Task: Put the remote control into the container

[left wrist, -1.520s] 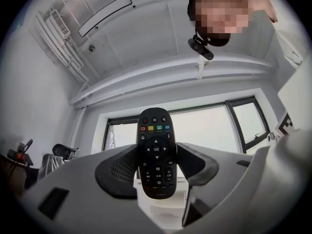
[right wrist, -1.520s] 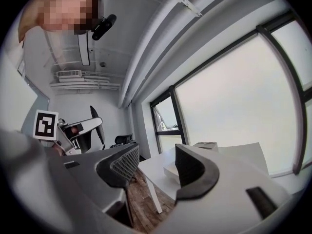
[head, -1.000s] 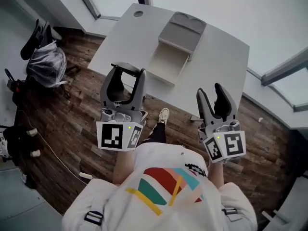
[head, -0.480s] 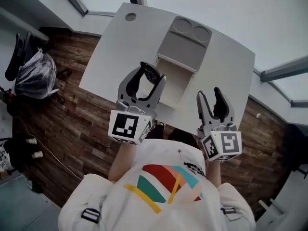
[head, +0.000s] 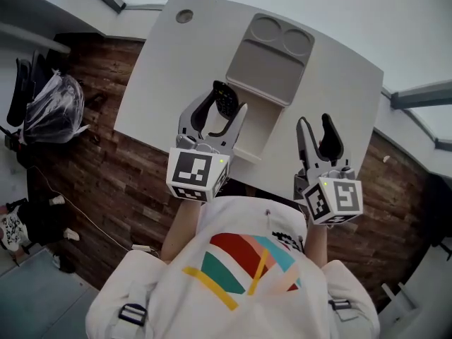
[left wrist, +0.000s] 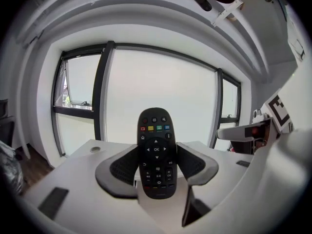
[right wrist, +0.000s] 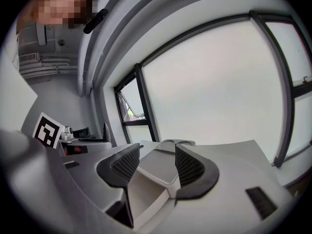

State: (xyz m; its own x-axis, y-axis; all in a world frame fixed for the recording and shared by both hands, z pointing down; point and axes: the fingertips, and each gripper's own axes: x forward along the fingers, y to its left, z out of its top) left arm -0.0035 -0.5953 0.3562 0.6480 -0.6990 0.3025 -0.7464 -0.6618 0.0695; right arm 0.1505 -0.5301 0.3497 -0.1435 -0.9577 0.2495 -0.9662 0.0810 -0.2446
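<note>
A black remote control (left wrist: 156,152) with coloured buttons stands upright between the pads of my left gripper (left wrist: 156,165), which is shut on its lower half. In the head view this gripper (head: 222,104) holds the remote (head: 224,99) beside the left wall of the container's open white compartment (head: 256,129). The grey lid (head: 272,56) with two round recesses covers the container's far part. My right gripper (head: 316,126) hangs open and empty to the right of the container, by the table's near edge. Between its pads (right wrist: 127,165) the right gripper view shows the container (right wrist: 158,165).
The white table (head: 159,69) has a round cable hole (head: 184,15) at its far left corner. Dark wooden floor (head: 92,175) lies left of and below it, with a bagged bundle (head: 49,108) near the wall. Windows run behind the table.
My left gripper has carried the remote forward and right, from over the floor to the container's open side. The right gripper has stayed open near the table edge.
</note>
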